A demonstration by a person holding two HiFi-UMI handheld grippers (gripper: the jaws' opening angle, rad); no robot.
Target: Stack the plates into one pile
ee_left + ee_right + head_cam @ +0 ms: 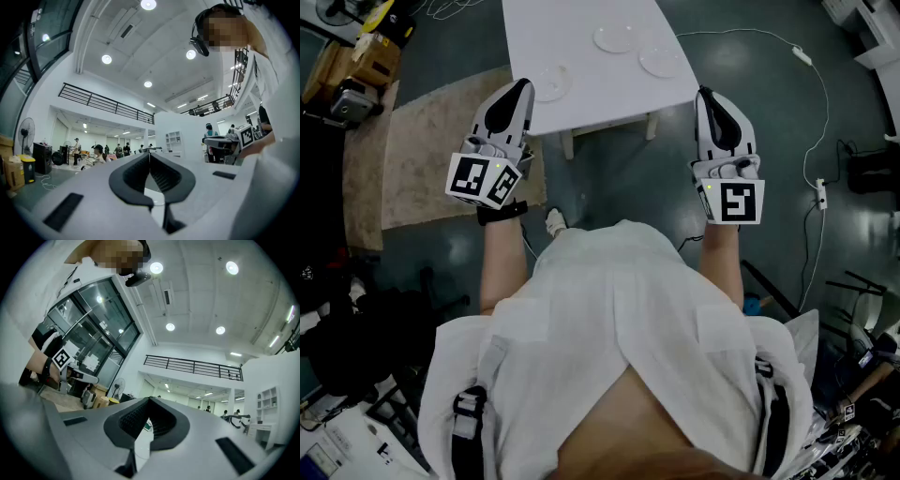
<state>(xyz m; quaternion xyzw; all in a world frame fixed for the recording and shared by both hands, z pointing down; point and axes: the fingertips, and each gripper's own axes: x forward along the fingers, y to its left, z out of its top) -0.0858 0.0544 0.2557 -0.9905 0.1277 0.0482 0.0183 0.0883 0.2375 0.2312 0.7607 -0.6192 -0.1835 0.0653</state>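
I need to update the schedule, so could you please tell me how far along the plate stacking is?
Done: nothing stacked; the left plate, far plate and right plate lie apart on the white table. In hand: nothing; the left claw and right claw are both shut and empty. Left: piling all three.

left claw (149,155) tips together, nothing between; fan (26,133) far left; balcony railing (108,105) above.

head: steeply down on table (553,28) | gripper views: along fingers (129,176), slightly up | shared: railed balcony (108,104)
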